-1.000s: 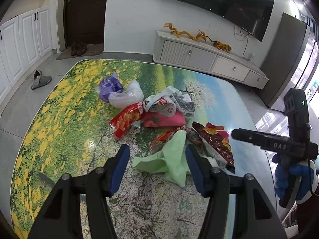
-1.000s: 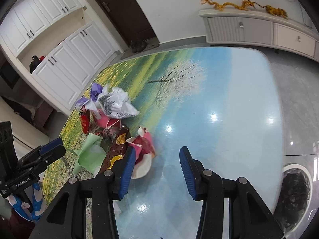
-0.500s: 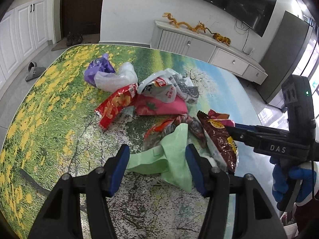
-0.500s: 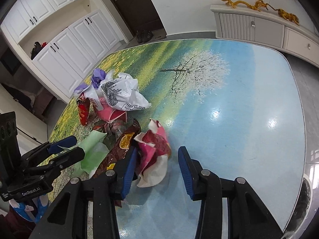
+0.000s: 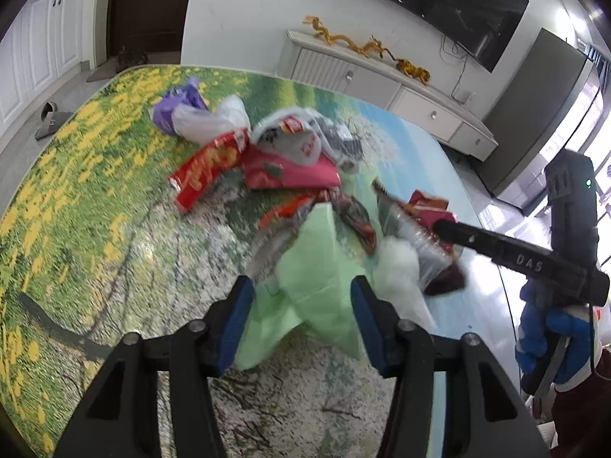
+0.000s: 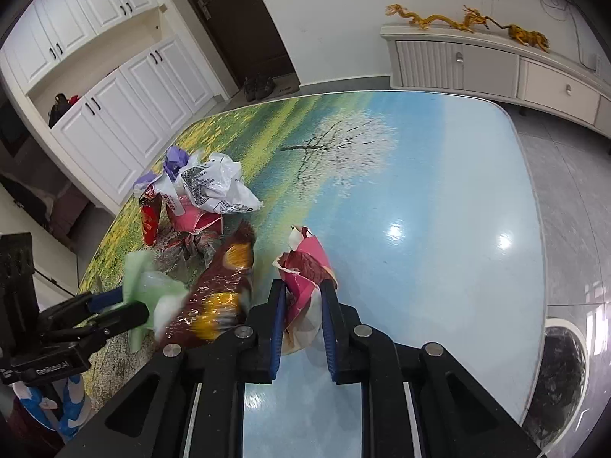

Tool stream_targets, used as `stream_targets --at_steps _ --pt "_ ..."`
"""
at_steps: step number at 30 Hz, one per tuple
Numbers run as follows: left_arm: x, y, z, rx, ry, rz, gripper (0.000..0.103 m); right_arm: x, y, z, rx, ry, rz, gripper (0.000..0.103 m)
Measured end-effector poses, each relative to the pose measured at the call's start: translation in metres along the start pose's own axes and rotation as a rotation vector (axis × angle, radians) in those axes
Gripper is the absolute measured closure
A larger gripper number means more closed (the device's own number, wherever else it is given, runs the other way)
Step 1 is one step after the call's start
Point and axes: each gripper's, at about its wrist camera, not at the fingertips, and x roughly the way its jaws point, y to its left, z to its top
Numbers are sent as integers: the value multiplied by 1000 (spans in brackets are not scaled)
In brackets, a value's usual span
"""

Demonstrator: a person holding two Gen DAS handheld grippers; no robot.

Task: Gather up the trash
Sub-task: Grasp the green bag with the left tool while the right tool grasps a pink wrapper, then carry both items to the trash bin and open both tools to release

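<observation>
Counting two grippers: our right gripper (image 6: pixel 301 297) has just been closing and now pinches a crumpled pink-and-white foil wrapper (image 6: pixel 305 267) between its blue pads, near the table edge. Our left gripper (image 5: pixel 301 301) has also been narrowing; a soft pale-green plastic bag (image 5: pixel 317 267) sits between its jaws, but we can't tell if the pads press it. On the glossy landscape-print table (image 6: pixel 439 198) we count approx. 1 purple bag (image 5: pixel 175 107), 2 whitish plastic bags, 1 long red snack packet (image 5: pixel 206 168), 1 flat pink pouch (image 5: pixel 290 171), 1 shiny brown foil bag (image 6: pixel 217 290), all bunched together.
</observation>
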Motion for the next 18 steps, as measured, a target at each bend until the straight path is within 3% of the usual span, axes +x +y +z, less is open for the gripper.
stream_targets --at_steps 6,18 --pt "-6 -4 -10 5 -10 -3 73 -23 -3 -11 11 -34 -19 89" --pt "-41 -3 -27 -13 -70 11 78 -54 3 -36 16 -76 -10 91"
